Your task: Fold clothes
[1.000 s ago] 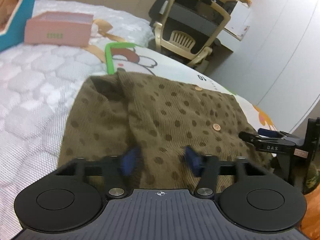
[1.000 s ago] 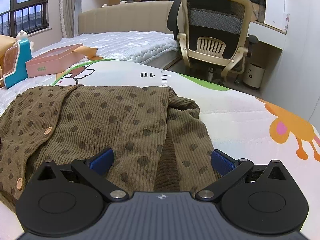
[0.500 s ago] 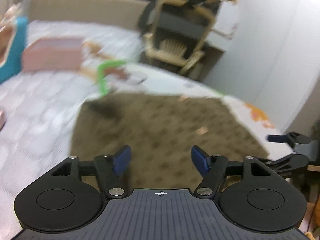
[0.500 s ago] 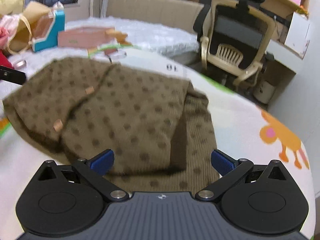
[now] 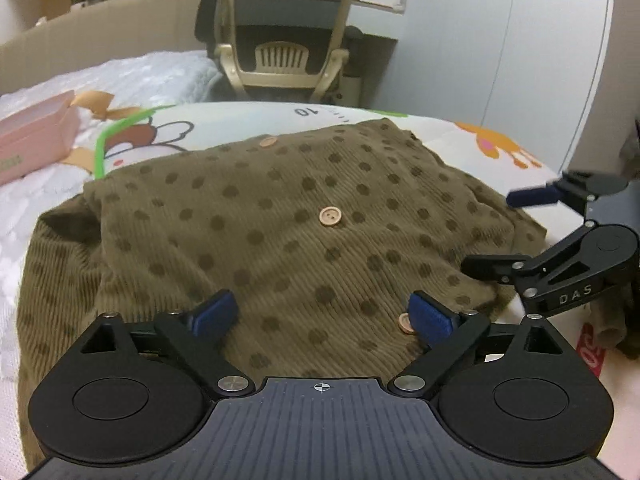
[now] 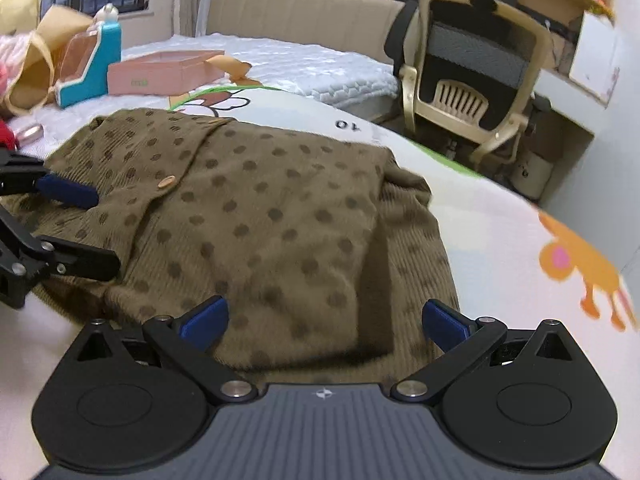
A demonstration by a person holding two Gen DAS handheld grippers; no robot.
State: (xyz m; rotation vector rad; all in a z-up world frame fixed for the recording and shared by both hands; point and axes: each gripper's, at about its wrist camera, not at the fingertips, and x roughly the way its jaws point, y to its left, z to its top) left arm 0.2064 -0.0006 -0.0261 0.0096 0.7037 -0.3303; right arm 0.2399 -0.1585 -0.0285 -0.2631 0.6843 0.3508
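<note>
Your left gripper (image 5: 322,314) has its fingers spread wide, holding nothing, over the cardigan (image 5: 280,240) on the bed (image 5: 48,208). Your right gripper (image 6: 324,318), at 3 o'clock, gapes equally wide, empty, above the folded sleeve.

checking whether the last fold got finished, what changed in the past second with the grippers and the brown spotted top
The left hand-held gripper, a second ago nearly shut on the brown polka-dot corduroy top, has let go and now stands open over it. The right hand-held gripper stayed open and holds nothing. The top still lies folded on the cartoon-print mat; the pink box is unmoved.
</note>
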